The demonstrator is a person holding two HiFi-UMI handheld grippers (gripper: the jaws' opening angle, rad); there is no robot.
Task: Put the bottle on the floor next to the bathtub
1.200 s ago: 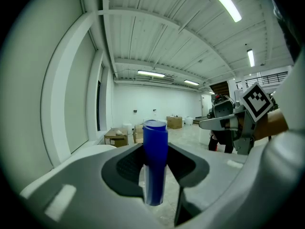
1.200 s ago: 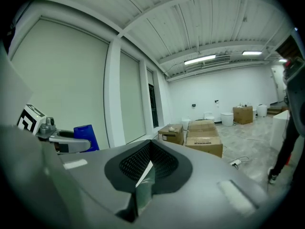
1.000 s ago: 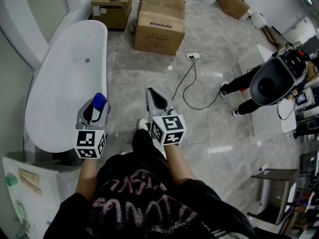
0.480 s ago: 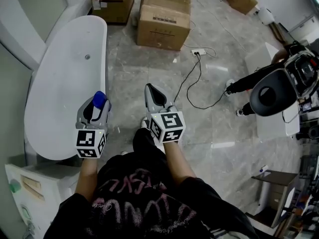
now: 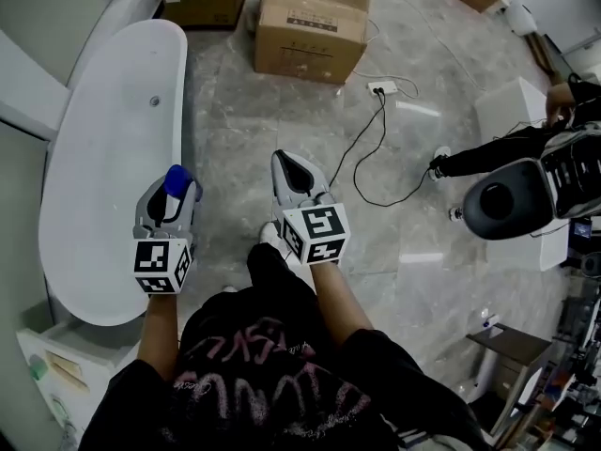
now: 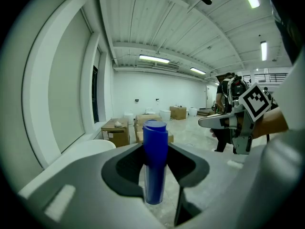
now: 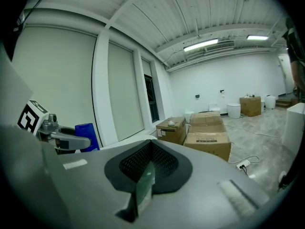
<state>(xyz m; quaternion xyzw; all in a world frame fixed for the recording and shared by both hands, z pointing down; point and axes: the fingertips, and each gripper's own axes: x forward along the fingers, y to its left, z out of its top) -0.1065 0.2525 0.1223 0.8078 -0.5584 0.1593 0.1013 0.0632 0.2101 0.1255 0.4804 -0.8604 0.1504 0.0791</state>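
Observation:
A blue bottle point(image 5: 176, 182) stands upright between the jaws of my left gripper point(image 5: 175, 195), which is shut on it in the air by the right rim of the white bathtub point(image 5: 103, 158). In the left gripper view the bottle point(image 6: 155, 161) fills the middle between the jaws of the left gripper point(image 6: 157, 178), with the bathtub point(image 6: 86, 149) low on the left. My right gripper point(image 5: 299, 171) hovers above the grey marble floor point(image 5: 235, 130), shut with nothing in it. The right gripper view shows the right gripper point(image 7: 148, 166) with its jaws together, and the left gripper with the bottle point(image 7: 87, 134) at the left.
Cardboard boxes point(image 5: 311, 23) stand beyond the tub's far end. A power strip point(image 5: 382, 87) and its black cable lie on the floor to the right. A person with a dark round device point(image 5: 512, 195) stands by a white block point(image 5: 521, 111) at the right. A white unit point(image 5: 47, 383) sits at lower left.
The head view has drifted, so the tub and boxes sit further left and up. Both grippers have kept their places relative to each other; the bottle has stayed in the left one.

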